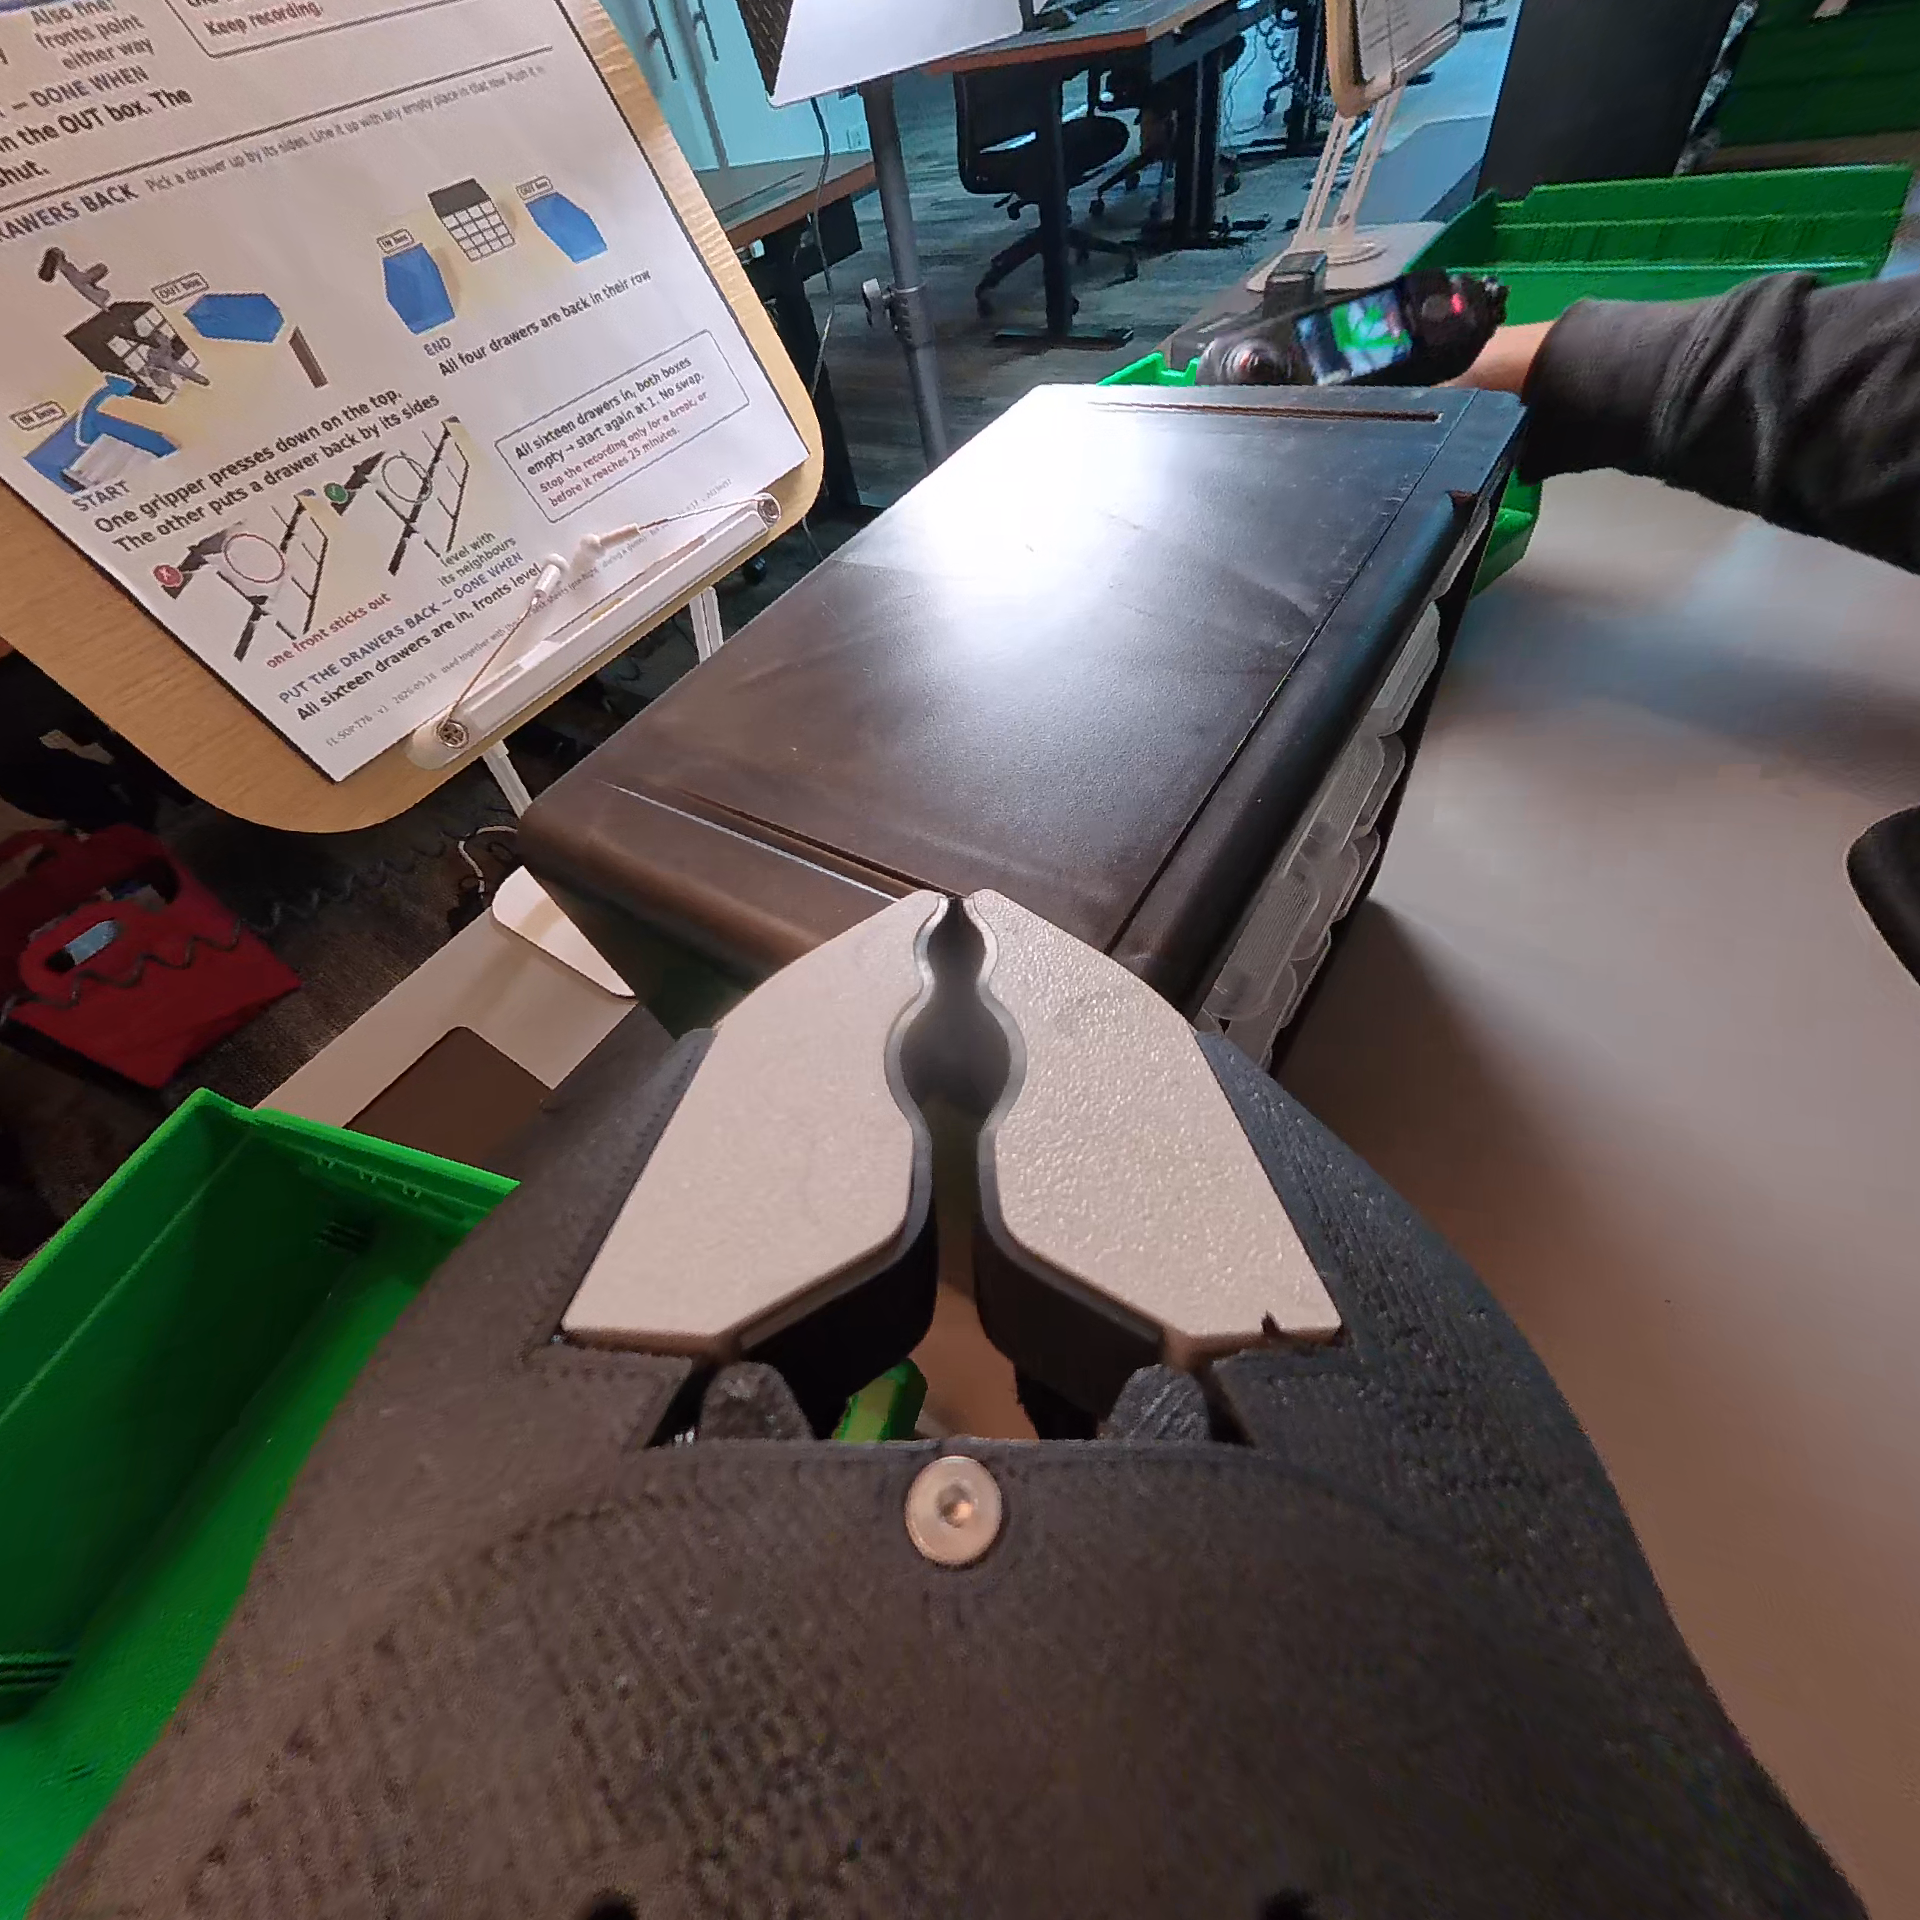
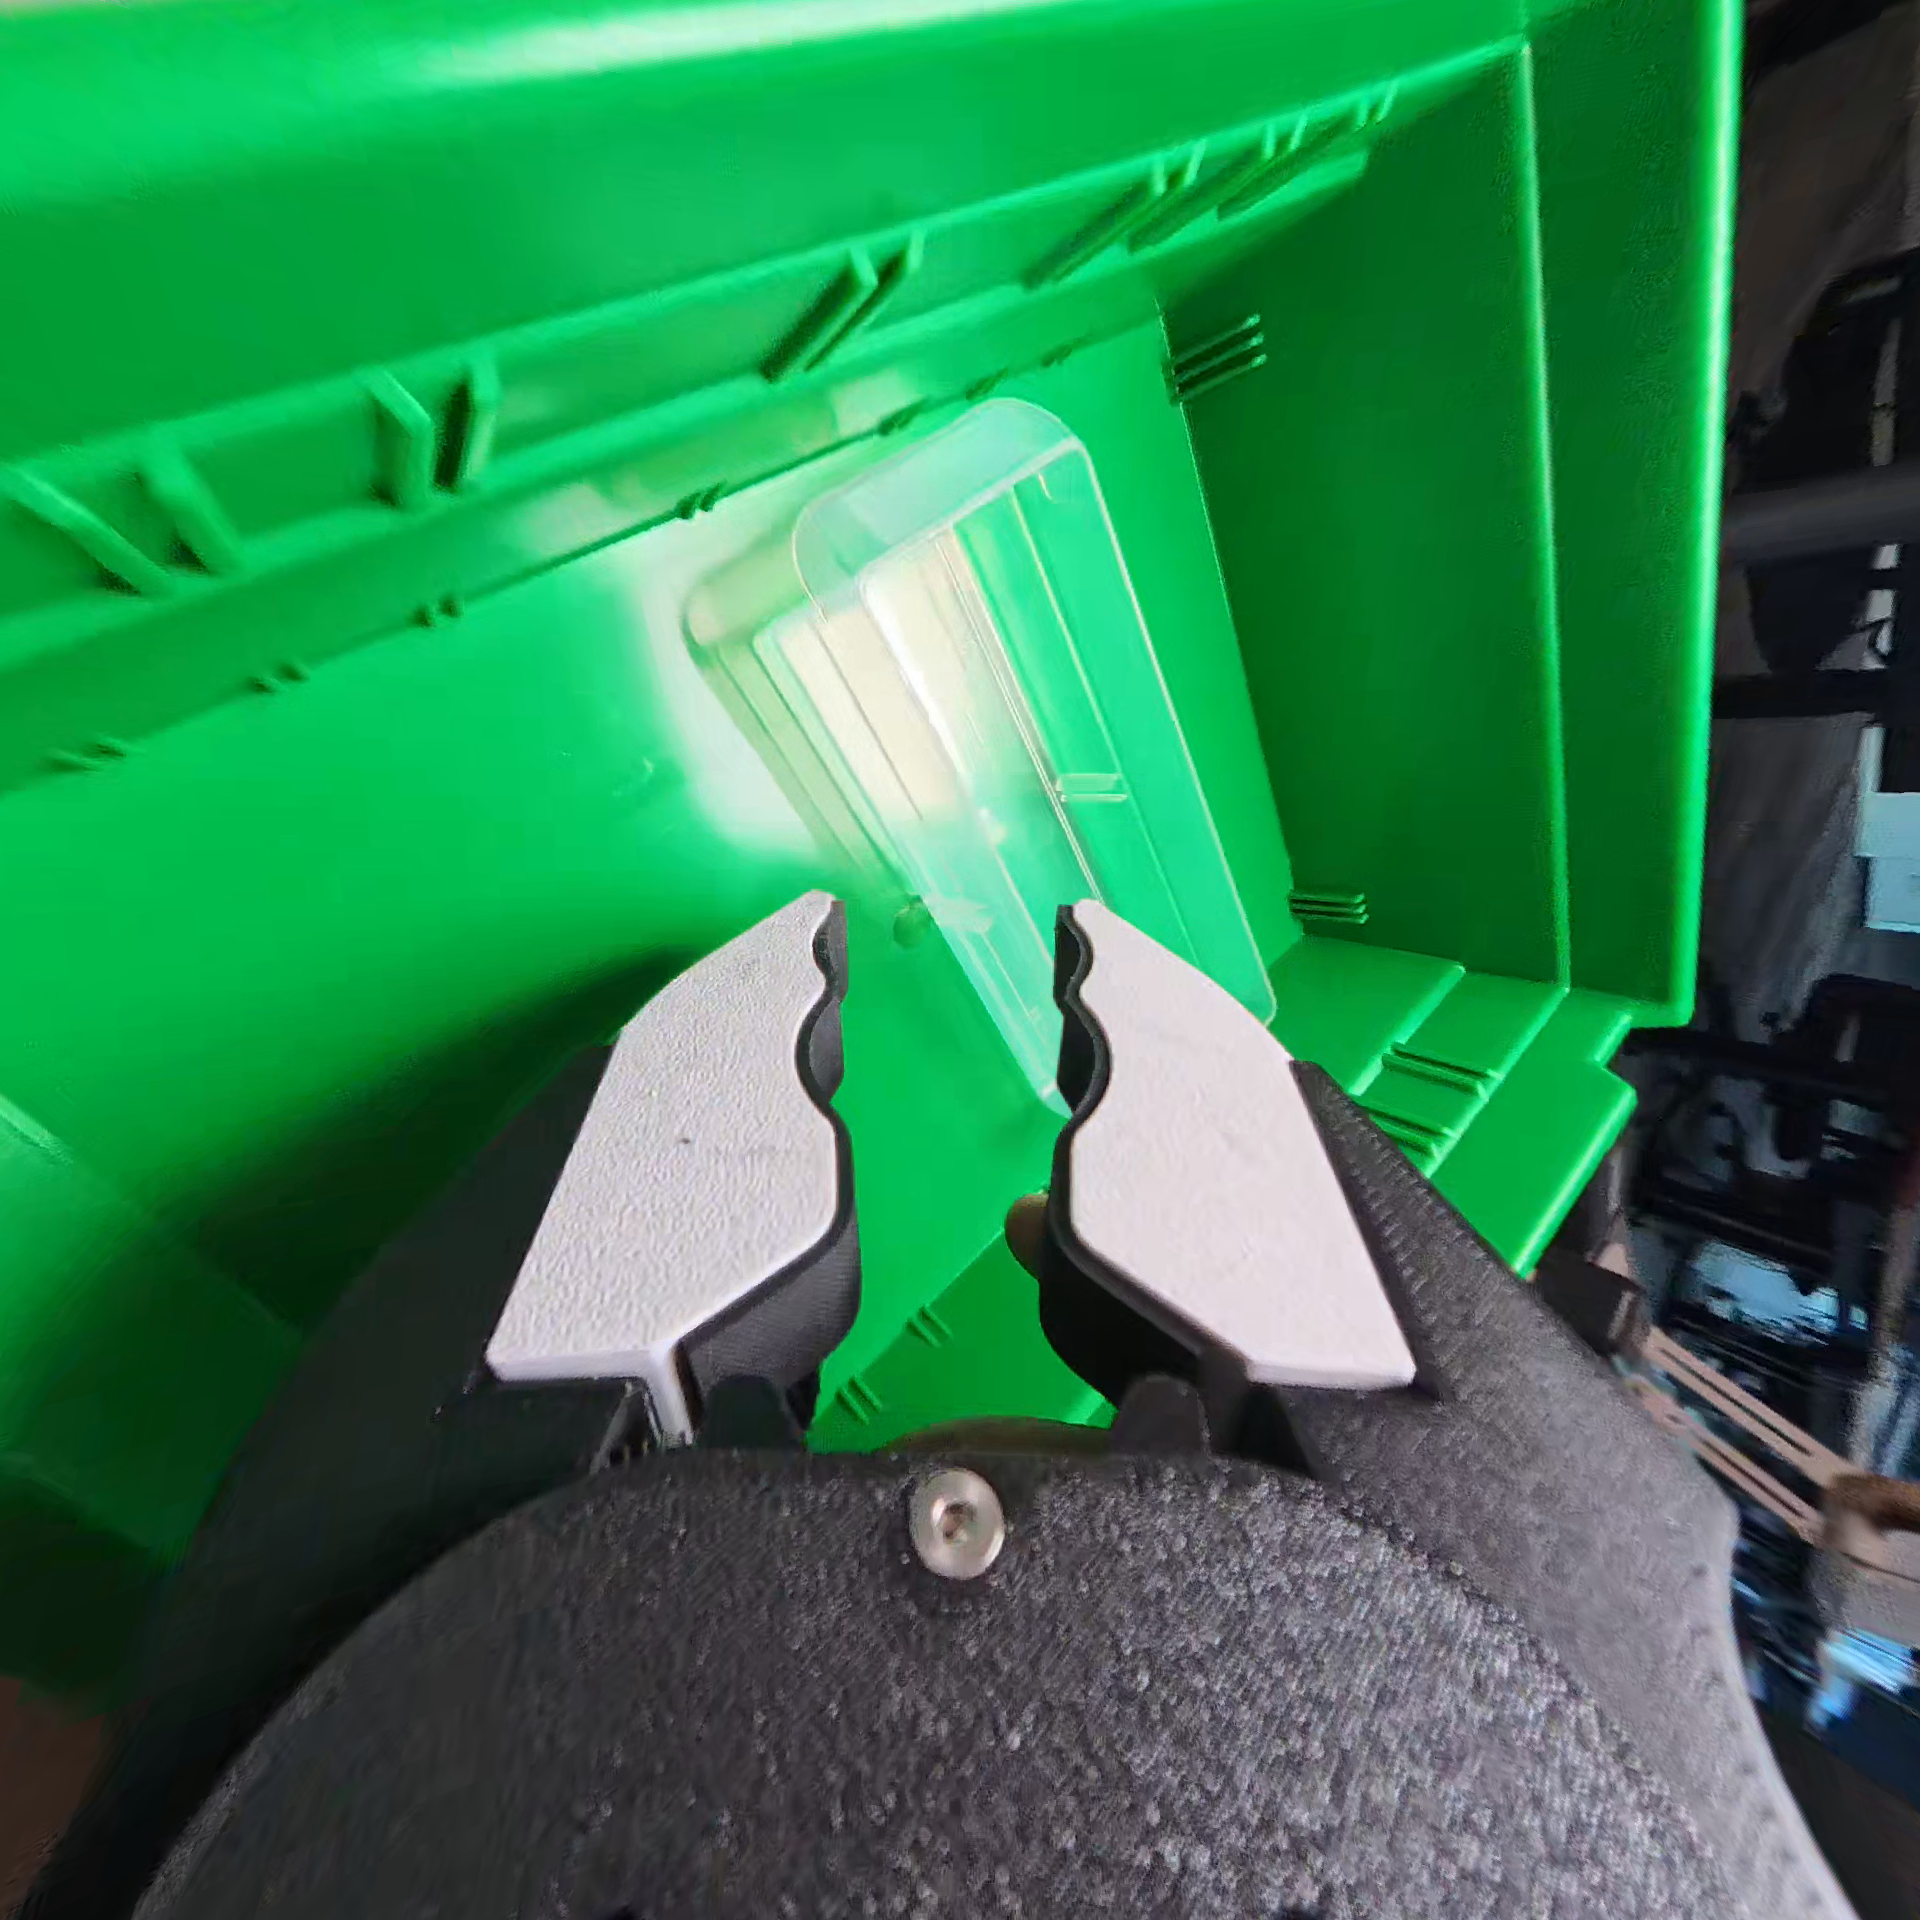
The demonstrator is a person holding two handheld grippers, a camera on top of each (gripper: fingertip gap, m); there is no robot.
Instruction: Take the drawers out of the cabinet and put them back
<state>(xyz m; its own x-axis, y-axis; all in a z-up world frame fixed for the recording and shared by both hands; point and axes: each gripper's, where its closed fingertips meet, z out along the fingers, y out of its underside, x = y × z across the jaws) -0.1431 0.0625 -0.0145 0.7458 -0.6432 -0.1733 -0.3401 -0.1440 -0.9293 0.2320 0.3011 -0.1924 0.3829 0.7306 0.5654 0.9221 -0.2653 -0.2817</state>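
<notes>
Clear plastic is catching the light in the right wrist view, where one drawer (image 2: 966, 717) is lying inside a green bin (image 2: 1382, 644), resting on the bin's floor near a corner. The right hand-held gripper (image 2: 951, 935) is hovering just over the drawer's near end with its fingers parted and gripping nothing; the drawer's near corner is showing in the gap between them, and whether a finger is touching it I cannot tell. In the left wrist view the left hand-held gripper (image 1: 954, 906) is sitting with its fingers pressed together, empty, its tips lying at the near edge of the black cabinet (image 1: 1091, 644) top. The cabinet is standing on the pale bench (image 1: 1621, 935), and clear drawers (image 1: 1340, 831) are showing in its front, on the right. Another green bin (image 1: 187, 1309) is sitting at the lower left, and a sleeved arm (image 1: 1725, 405) is reaching past the cabinet's far end toward the green bins there. An instruction sheet on a wooden board (image 1: 343, 343) is standing left of the cabinet.
</notes>
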